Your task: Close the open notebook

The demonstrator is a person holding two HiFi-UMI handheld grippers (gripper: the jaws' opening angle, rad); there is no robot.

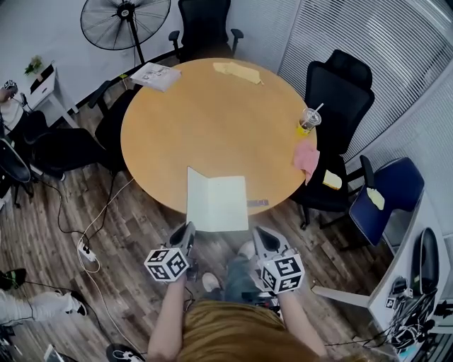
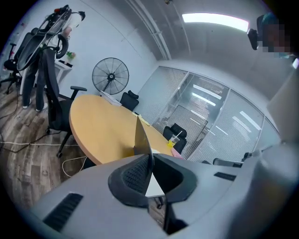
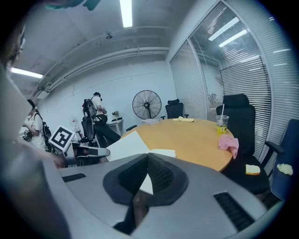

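Observation:
The notebook (image 1: 216, 201) lies open with white pages at the near edge of the round wooden table (image 1: 205, 120). My left gripper (image 1: 190, 228) is shut on its left leaf, which is lifted off the table. In the left gripper view that leaf (image 2: 141, 137) stands on edge and runs straight into the left gripper (image 2: 150, 157), pinched between the pads. My right gripper (image 1: 258, 232) is at the notebook's near right corner. In the right gripper view the right gripper (image 3: 147, 156) is shut with a white page corner showing between the jaws; the raised left leaf (image 3: 124, 145) and the flat right page (image 3: 162, 153) lie beyond.
A cup with a straw (image 1: 308, 119) and a pink cloth (image 1: 306, 157) sit at the table's right edge, yellow paper (image 1: 237, 71) and a booklet (image 1: 156, 76) at the far side. A small dark strip (image 1: 257, 203) lies by the notebook. Black chairs (image 1: 340, 92) ring the table; a fan (image 1: 125, 21) stands behind.

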